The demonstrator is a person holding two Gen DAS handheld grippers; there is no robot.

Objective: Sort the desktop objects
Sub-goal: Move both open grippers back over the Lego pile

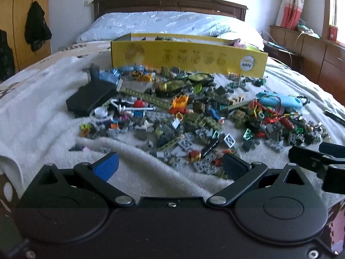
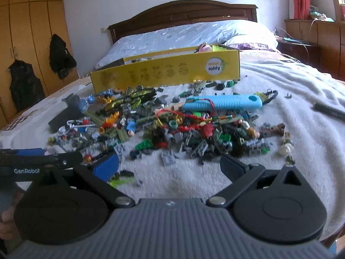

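Observation:
A wide pile of small toy bricks and parts point(image 1: 194, 116) lies on a white blanket point(image 1: 43, 99) on a bed; it also shows in the right wrist view point(image 2: 183, 127). A yellow cardboard box point(image 1: 189, 58) stands open behind the pile, also in the right wrist view point(image 2: 168, 71). A light blue handled tool point(image 2: 224, 104) lies at the pile's right, seen from the left wrist too point(image 1: 280, 100). A black box point(image 1: 90, 97) lies at the pile's left. My left gripper point(image 1: 170, 166) is open and empty at the pile's near edge. My right gripper point(image 2: 170, 166) is open and empty, just short of the pile.
A black pen-like object point(image 2: 327, 111) lies on the blanket at the right. Pillows point(image 1: 161, 24) and a dark headboard point(image 1: 170, 0) are behind the box. Wooden cabinets point(image 1: 319, 49) stand right of the bed, a wardrobe point(image 2: 25, 32) to the left.

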